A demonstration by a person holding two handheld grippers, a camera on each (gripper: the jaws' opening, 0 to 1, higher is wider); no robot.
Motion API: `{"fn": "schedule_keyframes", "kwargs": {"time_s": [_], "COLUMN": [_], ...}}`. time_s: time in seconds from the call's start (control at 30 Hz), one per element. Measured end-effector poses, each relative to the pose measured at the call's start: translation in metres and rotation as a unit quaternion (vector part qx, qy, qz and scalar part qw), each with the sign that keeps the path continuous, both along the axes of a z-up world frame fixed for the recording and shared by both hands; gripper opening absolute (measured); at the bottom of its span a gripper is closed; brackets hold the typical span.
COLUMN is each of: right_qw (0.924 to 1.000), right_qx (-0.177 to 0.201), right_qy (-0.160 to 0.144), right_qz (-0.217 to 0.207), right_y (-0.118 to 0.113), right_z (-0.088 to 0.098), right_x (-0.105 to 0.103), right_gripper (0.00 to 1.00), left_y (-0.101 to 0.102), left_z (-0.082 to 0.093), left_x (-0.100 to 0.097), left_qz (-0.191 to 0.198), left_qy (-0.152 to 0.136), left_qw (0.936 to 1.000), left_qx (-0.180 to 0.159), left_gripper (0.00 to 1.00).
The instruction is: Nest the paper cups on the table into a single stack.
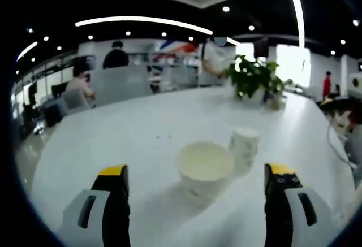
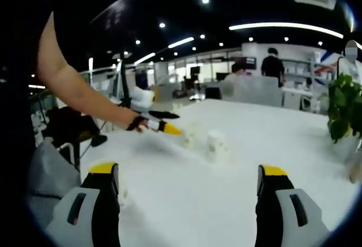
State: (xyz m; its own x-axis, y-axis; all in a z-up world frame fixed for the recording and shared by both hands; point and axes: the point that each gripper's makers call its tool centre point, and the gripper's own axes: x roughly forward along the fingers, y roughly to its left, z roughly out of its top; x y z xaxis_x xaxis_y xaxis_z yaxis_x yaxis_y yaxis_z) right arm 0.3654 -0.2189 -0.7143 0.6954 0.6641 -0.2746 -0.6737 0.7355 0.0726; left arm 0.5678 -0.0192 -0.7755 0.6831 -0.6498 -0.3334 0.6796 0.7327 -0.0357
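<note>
Left gripper view: left hand-held gripper (image 1: pixel 198 187) wide open, empty, short of upright cream paper cup (image 1: pixel 206 169); inverted white paper cup (image 1: pixel 244 144) just behind on white bench (image 1: pixel 141 128). Right hand-held gripper (image 2: pixel 189 187) agape, empty. Centre jaws around rim, close gently to avoid crushing.

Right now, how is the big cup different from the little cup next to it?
The big cup is wide like a bowl; the little cup is narrow and taller for its width. The big cup sits closer, between the left gripper's jaws; the little cup stands just behind it. Both are pale paper cups on the white table.
</note>
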Motion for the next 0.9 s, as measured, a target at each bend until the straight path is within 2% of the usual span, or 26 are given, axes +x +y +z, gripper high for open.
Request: {"fn": "schedule_keyframes", "kwargs": {"time_s": [0.07, 0.23, 0.33, 0.7, 0.9], "right_qw": [1.0, 1.0, 0.9999, 0.9999, 0.9999], "right_qx": [-0.002, -0.001, 0.001, 0.0, 0.002], "right_qy": [0.004, 0.005, 0.012, 0.011, 0.01], "right_qz": [0.001, 0.001, -0.002, 0.002, -0.001], "right_y": [-0.001, -0.001, -0.002, -0.001, -0.003], "right_z": [-0.003, -0.008, -0.013, -0.016, -0.015], "right_x": [-0.001, -0.006, -0.008, -0.01, -0.01], "right_gripper": [1.0, 1.0, 1.0, 1.0, 1.0], "left_y": [-0.003, -0.004, -0.005, -0.02, -0.028], "left_z": [-0.004, -0.01, -0.014, -0.023, -0.02], "left_x": [0.0, 0.01, 0.013, 0.016, 0.011], "left_qz": [-0.004, -0.005, -0.01, -0.036, -0.036], "left_qy": [0.003, -0.008, -0.017, -0.03, -0.032], "left_qw": [1.0, 1.0, 0.9997, 0.9981, 0.9981], "left_qx": [0.005, 0.003, 0.012, 0.039, 0.039], "left_gripper": [0.95, 0.94, 0.91, 0.72, 0.6]}}
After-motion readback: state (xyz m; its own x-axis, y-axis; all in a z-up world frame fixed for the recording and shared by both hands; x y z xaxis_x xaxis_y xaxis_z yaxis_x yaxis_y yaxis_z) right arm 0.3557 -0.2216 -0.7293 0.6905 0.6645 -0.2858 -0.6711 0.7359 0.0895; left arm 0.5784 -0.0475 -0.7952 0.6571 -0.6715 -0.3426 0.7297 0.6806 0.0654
